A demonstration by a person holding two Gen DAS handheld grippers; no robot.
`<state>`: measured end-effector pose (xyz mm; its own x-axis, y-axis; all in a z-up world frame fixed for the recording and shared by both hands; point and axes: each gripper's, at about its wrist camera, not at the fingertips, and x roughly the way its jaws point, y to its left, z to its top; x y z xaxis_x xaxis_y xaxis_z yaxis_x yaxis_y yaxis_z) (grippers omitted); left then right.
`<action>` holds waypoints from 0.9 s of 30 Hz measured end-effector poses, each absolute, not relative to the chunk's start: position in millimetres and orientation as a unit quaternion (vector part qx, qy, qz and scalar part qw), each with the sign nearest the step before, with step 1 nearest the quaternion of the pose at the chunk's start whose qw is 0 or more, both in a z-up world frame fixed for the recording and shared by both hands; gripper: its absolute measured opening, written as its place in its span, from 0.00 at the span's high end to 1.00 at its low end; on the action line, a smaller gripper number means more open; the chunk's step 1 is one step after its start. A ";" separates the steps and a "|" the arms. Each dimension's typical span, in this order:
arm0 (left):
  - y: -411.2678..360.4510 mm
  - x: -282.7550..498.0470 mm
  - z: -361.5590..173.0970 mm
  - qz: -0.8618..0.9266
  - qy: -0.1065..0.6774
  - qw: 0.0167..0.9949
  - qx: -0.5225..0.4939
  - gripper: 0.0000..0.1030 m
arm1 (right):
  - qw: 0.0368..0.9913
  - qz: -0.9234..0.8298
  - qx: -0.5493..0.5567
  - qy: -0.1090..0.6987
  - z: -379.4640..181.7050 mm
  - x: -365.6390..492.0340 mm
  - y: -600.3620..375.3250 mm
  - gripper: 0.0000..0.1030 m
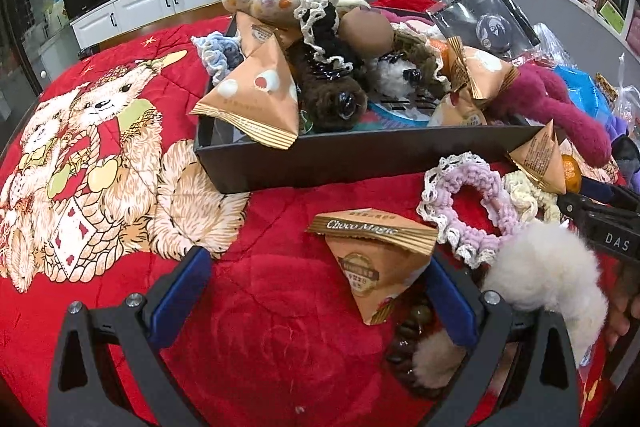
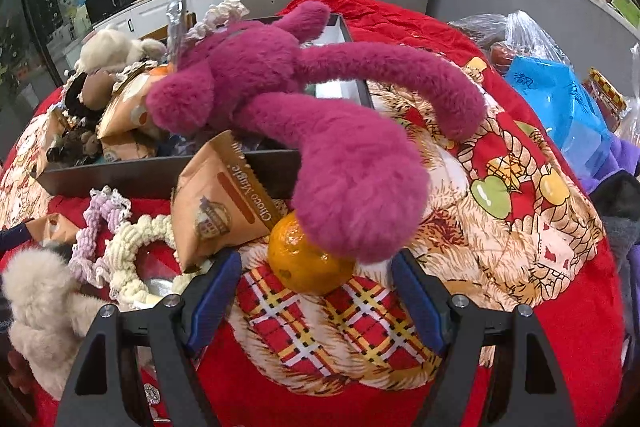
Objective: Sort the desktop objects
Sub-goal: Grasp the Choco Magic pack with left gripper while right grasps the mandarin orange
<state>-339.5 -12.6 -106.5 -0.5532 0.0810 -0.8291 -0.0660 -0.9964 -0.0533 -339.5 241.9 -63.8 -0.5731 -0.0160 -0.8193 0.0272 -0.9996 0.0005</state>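
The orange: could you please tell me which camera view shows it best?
The right wrist view: the orange sits large and central between the open tongs, under the magenta plush. The left wrist view shows only a sliver at right.

Left gripper (image 1: 316, 293), black frame with blue-padded fingers: you hold it low and level, pointing forward. Its jaws stand wide apart, with nothing clamped between them. The left blue pad (image 1: 182, 291) and its opposite number are both clear of any grip.

Right gripper (image 2: 316, 293), same black frame and blue pads: you hold it low, pointing forward, jaws spread wide and holding nothing. In the left wrist view its black body comes in from the right edge, with blue fingertips (image 1: 596, 189) forward. That view does not show its jaws clearly.

Your right hand (image 1: 624, 311): partly visible at the right edge, behind that gripper.
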 end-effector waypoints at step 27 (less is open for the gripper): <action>-1.0 -321.4 -94.3 0.893 0.016 0.040 -0.449 0.53 | 0.030 -0.892 0.450 -0.011 -55.3 -323.2 243.1 0.62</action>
<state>-321.4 -1.0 -94.3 -0.5941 0.0576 -0.8023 -0.0860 -0.9963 -0.0078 -323.2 243.1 -55.3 -0.5927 -0.0627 -0.8030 0.0434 -0.9980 0.0459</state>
